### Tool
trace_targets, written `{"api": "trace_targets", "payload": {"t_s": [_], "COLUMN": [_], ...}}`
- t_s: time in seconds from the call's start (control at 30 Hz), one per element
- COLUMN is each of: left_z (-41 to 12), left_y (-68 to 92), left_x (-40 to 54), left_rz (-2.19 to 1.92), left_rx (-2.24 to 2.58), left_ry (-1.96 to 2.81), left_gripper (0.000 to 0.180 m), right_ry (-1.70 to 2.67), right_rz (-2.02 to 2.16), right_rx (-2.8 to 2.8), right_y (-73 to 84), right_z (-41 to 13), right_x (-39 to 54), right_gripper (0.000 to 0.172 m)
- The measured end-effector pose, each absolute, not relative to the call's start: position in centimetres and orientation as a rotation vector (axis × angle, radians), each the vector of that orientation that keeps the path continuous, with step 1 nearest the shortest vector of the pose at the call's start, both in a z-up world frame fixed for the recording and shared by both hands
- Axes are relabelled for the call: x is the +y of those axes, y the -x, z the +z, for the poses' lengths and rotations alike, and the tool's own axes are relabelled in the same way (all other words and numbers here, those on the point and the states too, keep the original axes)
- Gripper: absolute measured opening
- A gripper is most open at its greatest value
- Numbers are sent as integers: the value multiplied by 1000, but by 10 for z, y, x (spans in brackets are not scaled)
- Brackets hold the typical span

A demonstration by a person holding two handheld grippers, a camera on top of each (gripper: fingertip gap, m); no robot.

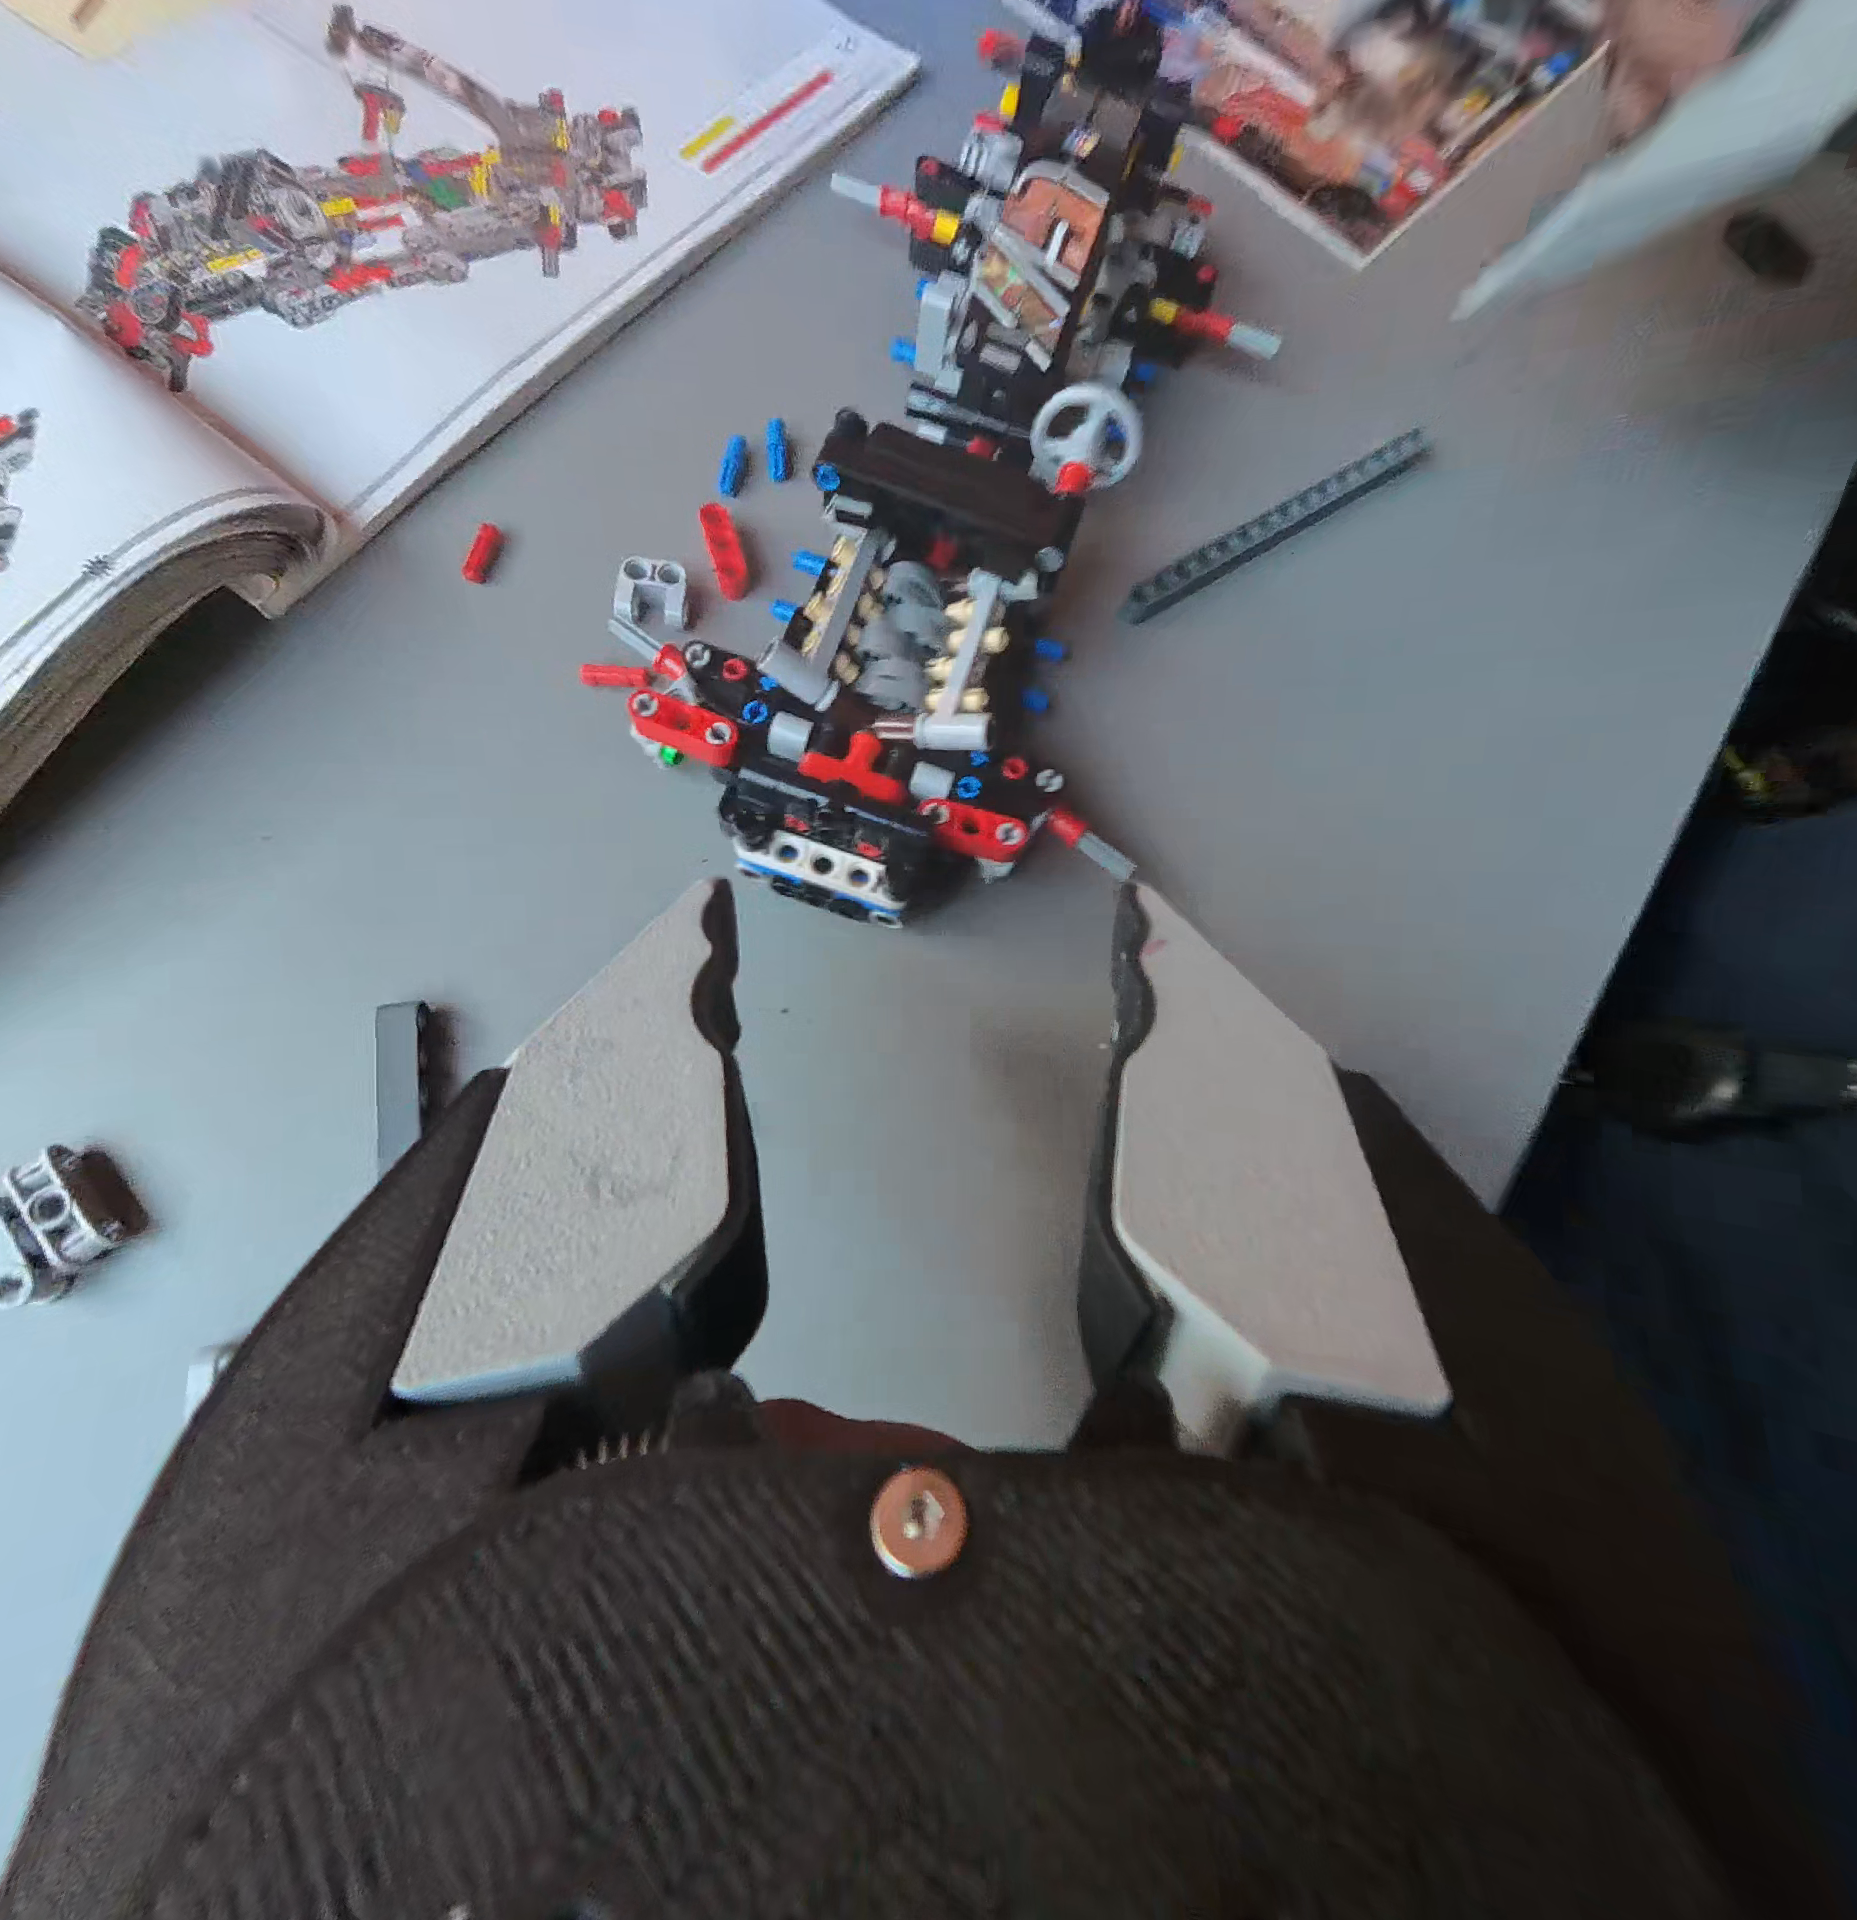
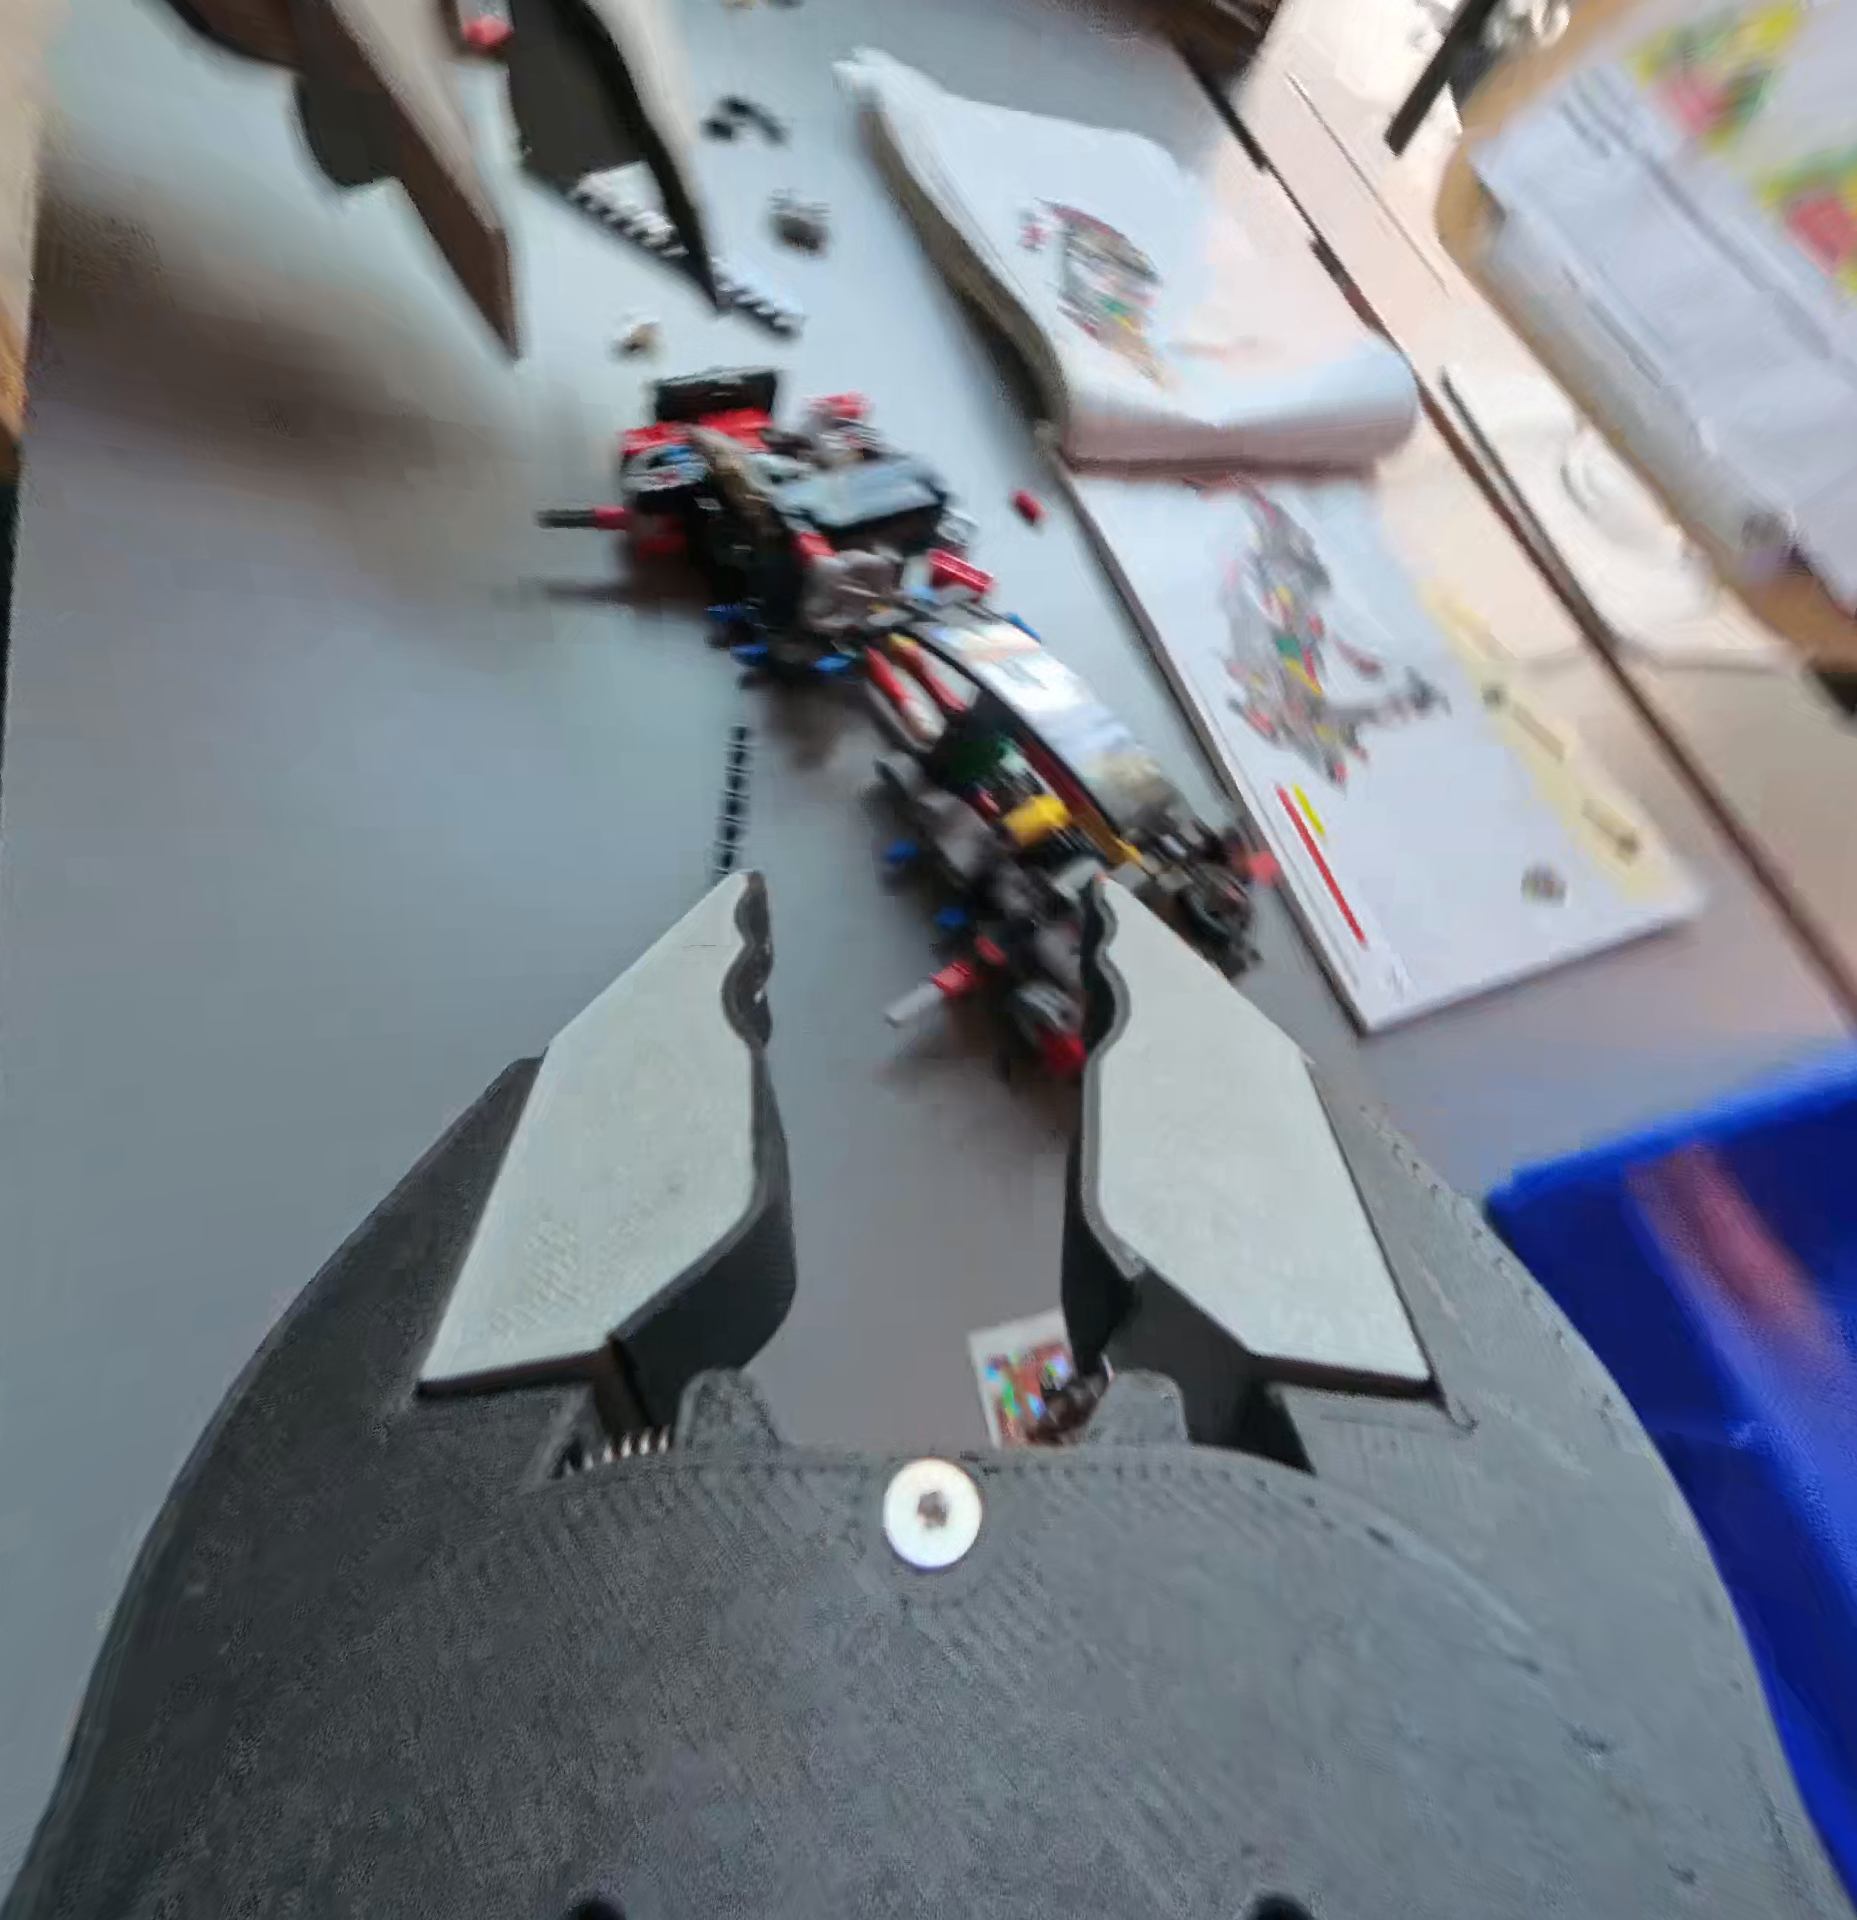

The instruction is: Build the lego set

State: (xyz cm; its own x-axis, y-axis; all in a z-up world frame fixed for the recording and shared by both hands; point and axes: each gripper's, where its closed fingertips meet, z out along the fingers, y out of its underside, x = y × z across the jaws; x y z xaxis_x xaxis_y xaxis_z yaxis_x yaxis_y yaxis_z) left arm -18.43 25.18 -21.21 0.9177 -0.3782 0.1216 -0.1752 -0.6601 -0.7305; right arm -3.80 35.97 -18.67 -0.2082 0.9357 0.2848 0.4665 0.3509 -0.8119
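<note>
A long brick-built vehicle chassis (image 1: 903,675), black with red, grey and blue parts, lies on the grey table (image 1: 280,883). My left gripper (image 1: 924,914) is open and empty, its fingertips just short of the chassis's near end. In the blurred right wrist view the chassis (image 2: 903,644) runs away from me. My right gripper (image 2: 929,914) is open, and the chassis's near end (image 2: 1038,987) sits close to the inner side of the right finger (image 2: 1194,1143). I see no pad pressing on it. The left gripper (image 2: 550,239) shows at the far end of the table.
An open instruction book (image 1: 332,260) lies at the left. Loose red and blue pins (image 1: 752,457), a grey connector (image 1: 654,590) and a long dark beam (image 1: 1277,525) lie around the chassis. A small grey-black assembly (image 1: 51,1216) lies left. A blue bin (image 2: 1734,1403) stands at the right. To reach the grey connector (image 1: 654,590) in a straight line is about 9 cm for my left fingers, about 20 cm for my right. Look for it in the right wrist view (image 2: 954,528) too.
</note>
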Motion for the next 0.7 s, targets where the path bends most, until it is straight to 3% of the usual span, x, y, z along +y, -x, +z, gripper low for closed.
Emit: {"api": "trace_targets", "payload": {"t_s": [0.07, 0.13, 0.23, 0.3, 0.4, 0.7], "left_z": [-226, -241, -240, -242, -243, -244], "left_y": [179, 172, 167, 168, 165, 130], "left_x": [257, 259, 264, 264, 261, 213], "left_rz": [-413, -497, -492, -451, -397, -385], "left_rx": [436, 435, 441, 427, 387, 418], "left_ry": [2346, 2410, 2390, 2398, 2404, 2393], "left_gripper": [76, 83, 74, 73, 74, 64], "right_ry": [1441, 1609, 1738, 1749, 1788, 1721], "right_rz": [942, 1168, 1288, 1323, 1359, 1212], "right_rx": [-1747, -1727, -1775, -1749, -1744, -1727], "right_y": [33, 39, 54, 58, 46, 11], "right_z": [-188, -195, -216, -215, -215, -219], "right_x": [391, 407, 413, 414, 407, 371], "right_gripper": [61, 77, 81, 82, 66, 65]}}
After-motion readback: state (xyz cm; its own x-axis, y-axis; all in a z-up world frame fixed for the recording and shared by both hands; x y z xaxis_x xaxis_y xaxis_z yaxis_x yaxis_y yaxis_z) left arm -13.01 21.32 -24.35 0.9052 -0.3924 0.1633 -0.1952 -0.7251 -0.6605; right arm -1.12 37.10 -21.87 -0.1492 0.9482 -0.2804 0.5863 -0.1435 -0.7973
